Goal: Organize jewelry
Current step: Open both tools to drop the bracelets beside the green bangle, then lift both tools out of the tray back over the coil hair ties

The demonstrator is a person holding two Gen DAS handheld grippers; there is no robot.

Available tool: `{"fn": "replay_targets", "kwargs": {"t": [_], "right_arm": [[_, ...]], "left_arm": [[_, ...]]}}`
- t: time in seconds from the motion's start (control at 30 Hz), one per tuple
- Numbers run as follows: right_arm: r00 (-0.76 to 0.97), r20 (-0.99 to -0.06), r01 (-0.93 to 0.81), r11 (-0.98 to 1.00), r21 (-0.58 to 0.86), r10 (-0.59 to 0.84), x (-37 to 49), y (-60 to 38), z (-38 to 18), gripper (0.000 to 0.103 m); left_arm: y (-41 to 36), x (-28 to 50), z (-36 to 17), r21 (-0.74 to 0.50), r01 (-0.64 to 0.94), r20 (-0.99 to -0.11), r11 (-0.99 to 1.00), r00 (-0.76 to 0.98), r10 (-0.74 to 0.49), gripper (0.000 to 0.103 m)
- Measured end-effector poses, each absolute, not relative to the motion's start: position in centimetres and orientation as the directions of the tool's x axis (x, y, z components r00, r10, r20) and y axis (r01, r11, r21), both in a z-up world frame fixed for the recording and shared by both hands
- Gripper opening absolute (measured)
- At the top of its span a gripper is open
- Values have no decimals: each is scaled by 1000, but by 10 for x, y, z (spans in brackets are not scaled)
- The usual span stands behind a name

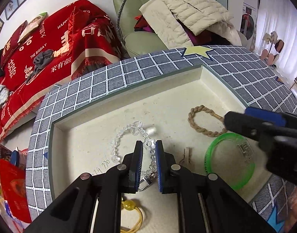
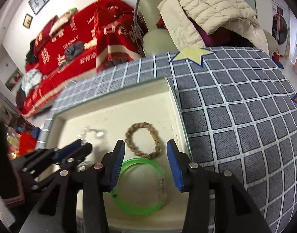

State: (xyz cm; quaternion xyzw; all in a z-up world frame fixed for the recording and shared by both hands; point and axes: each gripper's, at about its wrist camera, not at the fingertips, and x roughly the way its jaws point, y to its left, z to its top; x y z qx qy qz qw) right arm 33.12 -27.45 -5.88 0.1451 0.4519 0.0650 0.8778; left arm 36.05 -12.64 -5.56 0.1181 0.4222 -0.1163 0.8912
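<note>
The left claw (image 1: 149, 151) sat low in the cream tray (image 1: 101, 101), its two pads narrowed to a small gap around a strand of the clear bead bracelet (image 1: 127, 136). Whether the pads actually pinched the beads could not be told; they looked close but not pressed together. The bracelet's loop ran from between the pads up and to the left in the left wrist view, its metal clasp lying back toward the claw's base.

The right claw (image 2: 145, 167) was spread wide above the green bangle (image 2: 140, 186), which lay directly under and slightly behind its pads, with the braided rope bracelet (image 2: 143, 140) just ahead, toward the upper middle of that frame. So the left claw was nearer the beads, the right nearer the bangle.

Counted: one bead bracelet, one green bangle, one rope bracelet, and one yellow cord with a bead (image 1: 129, 204) at the bottom edge of the left view.
</note>
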Motion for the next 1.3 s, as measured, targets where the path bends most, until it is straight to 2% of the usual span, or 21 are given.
{"fn": "replay_targets", "kwargs": {"t": [0.23, 0.53, 0.57, 0.6, 0.63, 0.67, 0.73, 0.83, 0.97, 1.2, 1.3], "right_arm": [[623, -737, 28, 935, 355, 261, 303, -284, -36, 63], [625, -727, 45, 918, 395, 283, 276, -293, -29, 66], [625, -728, 46, 917, 395, 282, 274, -294, -29, 66], [626, -727, 48, 916, 397, 282, 271, -295, -28, 67], [626, -726, 49, 915, 400, 284, 269, -296, -28, 68], [626, -725, 50, 913, 406, 288, 267, -296, -28, 70], [627, -721, 50, 909, 414, 294, 262, -297, -27, 75], [626, -718, 41, 907, 419, 303, 253, -296, -25, 77], [655, -678, 10, 892, 451, 335, 231, -295, -17, 89], [725, -602, -50, 896, 440, 336, 184, -289, 0, 92], [713, -611, -56, 897, 439, 344, 172, -284, 3, 92]], "left_arm": [[-120, 350, -41, 75, 302, -767, 950, 626, -139, 33], [-113, 344, -28, 53, 288, -770, 956, 622, -144, 36], [-111, 343, -26, 49, 285, -768, 957, 624, -146, 48], [-110, 342, -24, 46, 282, -767, 958, 625, -147, 100], [-109, 340, -22, 53, 266, -767, 962, 629, -131, 103], [-107, 334, -16, 66, 247, -739, 967, 663, -119, 103], [-106, 329, -12, 66, 260, -737, 963, 663, -129, 103], [-100, 316, -3, 77, 254, -719, 964, 684, -123, 103], [-82, 290, 8, 59, 246, -700, 967, 701, -135, 103], [-47, 236, 12, 44, 228, -698, 973, 704, -133, 103], [-35, 211, 12, 43, 218, -695, 975, 708, -128, 103]]}}
